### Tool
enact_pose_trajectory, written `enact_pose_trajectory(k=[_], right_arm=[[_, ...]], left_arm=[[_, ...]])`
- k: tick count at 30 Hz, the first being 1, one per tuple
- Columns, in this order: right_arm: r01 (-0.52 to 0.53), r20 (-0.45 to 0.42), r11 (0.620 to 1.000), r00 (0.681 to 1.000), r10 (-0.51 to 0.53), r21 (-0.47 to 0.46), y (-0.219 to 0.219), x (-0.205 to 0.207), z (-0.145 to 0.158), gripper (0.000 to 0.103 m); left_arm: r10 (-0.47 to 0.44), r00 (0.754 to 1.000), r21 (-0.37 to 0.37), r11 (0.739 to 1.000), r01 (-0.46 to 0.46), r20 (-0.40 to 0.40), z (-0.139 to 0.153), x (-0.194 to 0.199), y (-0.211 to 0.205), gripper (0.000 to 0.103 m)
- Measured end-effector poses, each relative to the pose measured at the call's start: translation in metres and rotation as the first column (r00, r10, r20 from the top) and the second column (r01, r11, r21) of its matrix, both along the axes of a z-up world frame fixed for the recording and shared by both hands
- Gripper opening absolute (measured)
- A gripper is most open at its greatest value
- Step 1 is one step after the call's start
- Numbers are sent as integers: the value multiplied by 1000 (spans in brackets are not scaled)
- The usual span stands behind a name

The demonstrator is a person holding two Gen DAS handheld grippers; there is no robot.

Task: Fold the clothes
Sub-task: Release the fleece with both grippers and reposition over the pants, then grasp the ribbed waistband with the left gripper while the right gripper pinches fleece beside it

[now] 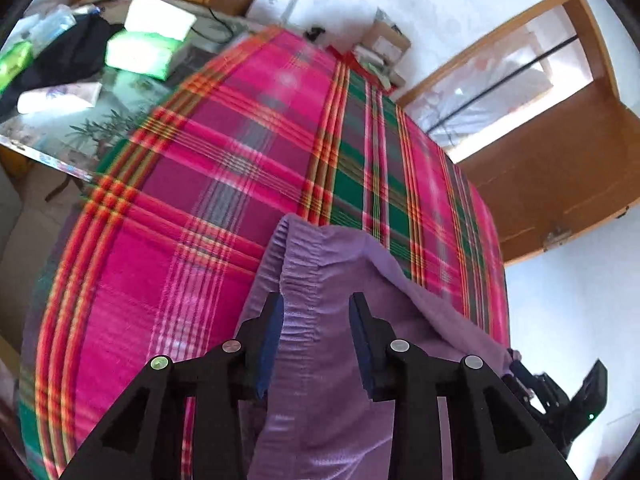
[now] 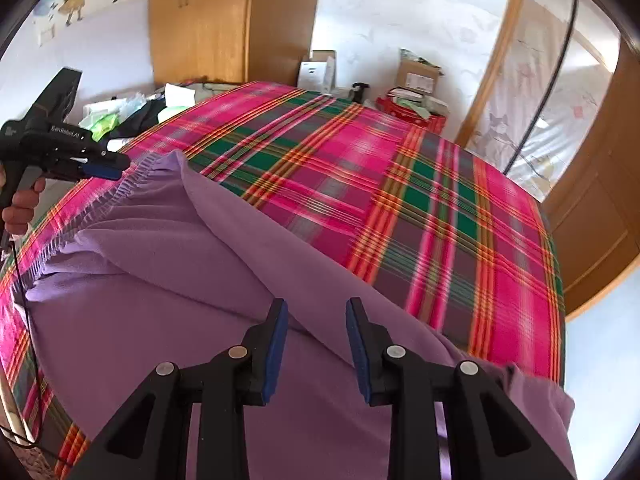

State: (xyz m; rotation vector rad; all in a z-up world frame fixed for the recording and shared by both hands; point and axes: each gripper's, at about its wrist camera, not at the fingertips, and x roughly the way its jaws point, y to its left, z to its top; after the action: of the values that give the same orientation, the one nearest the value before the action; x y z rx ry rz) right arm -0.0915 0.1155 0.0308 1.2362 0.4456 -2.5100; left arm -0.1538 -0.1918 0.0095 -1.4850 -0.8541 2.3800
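Observation:
A purple fleece garment [image 2: 180,280] lies on a pink, green and red plaid bedspread [image 2: 400,200], near its front edge. Its gathered elastic waistband [image 1: 296,264] runs up between the fingers of my left gripper [image 1: 316,300], whose jaws stand apart without pressing on it. From the right wrist view, the left gripper [image 2: 120,166] sits at the waistband's far end, held by a hand [image 2: 20,208]. My right gripper [image 2: 316,304] hovers over a raised fold of the garment, jaws apart, nothing pinched. The right gripper [image 1: 518,366] also shows at the cloth's right edge.
A glass-topped bedside table [image 1: 80,128] left of the bed carries tissue packs and a black cloth. Cardboard boxes [image 2: 416,76] and a red box stand on the floor beyond the bed. A wooden wardrobe [image 2: 224,20] is at the back, a wooden door [image 1: 560,184] to the right.

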Motion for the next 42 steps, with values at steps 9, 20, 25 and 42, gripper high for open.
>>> enact_pose_trajectory(k=[9, 20, 25, 42], right_arm=[[-23, 31, 1000, 999, 23, 5, -20, -25, -15, 31], [-18, 36, 1000, 999, 18, 0, -30, -46, -24, 31], [-76, 43, 997, 996, 77, -32, -35, -50, -27, 31], [-184, 23, 982, 982, 185, -44, -64, -57, -40, 43]], left_arm=[[-49, 997, 3, 999, 49, 52, -14, -23, -1, 35], [-20, 997, 215, 977, 4, 74, -26, -45, -11, 35], [-11, 996, 240, 971, -10, 83, -29, -48, -11, 33], [-28, 999, 143, 989, 23, 33, -21, -54, -3, 14]])
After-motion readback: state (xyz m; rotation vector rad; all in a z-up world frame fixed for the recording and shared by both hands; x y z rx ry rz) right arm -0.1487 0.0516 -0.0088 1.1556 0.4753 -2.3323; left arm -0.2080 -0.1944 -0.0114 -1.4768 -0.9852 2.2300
